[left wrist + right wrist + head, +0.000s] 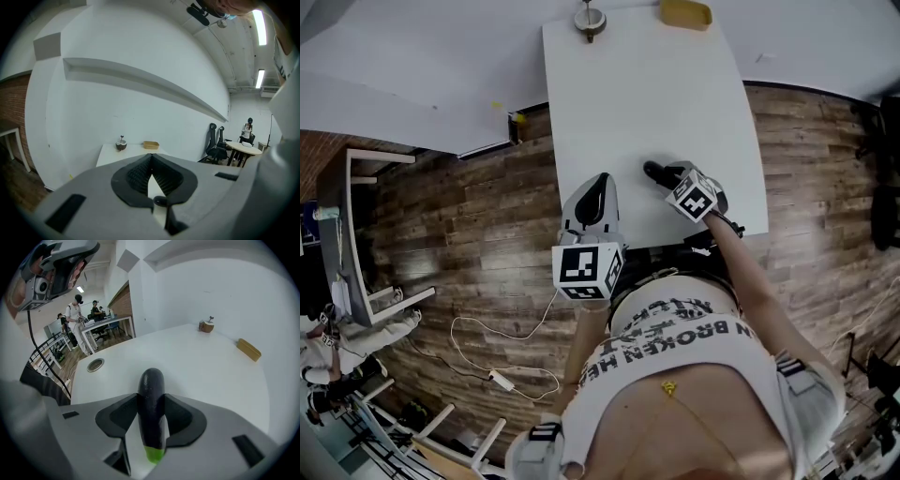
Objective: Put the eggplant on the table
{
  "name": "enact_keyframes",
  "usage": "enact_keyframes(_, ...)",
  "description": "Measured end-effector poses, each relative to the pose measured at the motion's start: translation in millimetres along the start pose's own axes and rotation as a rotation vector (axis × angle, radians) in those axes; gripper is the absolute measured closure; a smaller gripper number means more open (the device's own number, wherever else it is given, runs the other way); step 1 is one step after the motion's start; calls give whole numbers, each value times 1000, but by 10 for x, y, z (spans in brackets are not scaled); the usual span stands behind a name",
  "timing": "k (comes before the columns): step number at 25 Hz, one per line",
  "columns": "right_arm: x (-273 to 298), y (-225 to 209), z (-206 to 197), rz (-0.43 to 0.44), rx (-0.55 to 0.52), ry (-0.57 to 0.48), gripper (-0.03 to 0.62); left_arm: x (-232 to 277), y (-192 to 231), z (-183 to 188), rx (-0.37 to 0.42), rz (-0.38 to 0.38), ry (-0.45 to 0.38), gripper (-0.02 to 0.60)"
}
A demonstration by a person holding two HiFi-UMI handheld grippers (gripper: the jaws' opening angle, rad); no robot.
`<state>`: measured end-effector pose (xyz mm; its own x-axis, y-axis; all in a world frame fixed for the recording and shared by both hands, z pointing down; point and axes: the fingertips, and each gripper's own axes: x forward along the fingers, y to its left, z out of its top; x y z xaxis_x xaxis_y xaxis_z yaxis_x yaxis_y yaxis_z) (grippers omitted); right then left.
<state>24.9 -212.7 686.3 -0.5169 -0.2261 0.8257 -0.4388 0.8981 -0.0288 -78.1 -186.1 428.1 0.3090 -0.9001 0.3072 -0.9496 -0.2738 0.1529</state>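
A dark purple eggplant [151, 394] with a green stem end sits lengthwise between the jaws of my right gripper [151, 405], which is shut on it. Its rounded tip [654, 172] pokes out past the right gripper [667, 178], low over the near part of the white table [647, 94]. I cannot tell whether it touches the tabletop. My left gripper [592, 192] hovers at the table's near left edge. In the left gripper view its [151, 157] fingertips meet with nothing between them.
At the table's far end stand a small brown bowl with a stick in it [590, 19] and a yellow tray [685, 13]. A round cable hole [95, 364] is set in the table's left side. People stand at a desk [101, 324] beyond. A cable [502, 361] lies on the wooden floor.
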Motion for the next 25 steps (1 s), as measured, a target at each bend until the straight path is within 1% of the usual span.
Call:
enact_keyframes(16, 60, -31, -43, 12, 16, 10, 414, 44, -3, -35, -4, -6, 8, 583)
enact_keyframes(25, 36, -36, -40, 25, 58, -5, 414, 53, -23, -22, -12, -13, 6, 583)
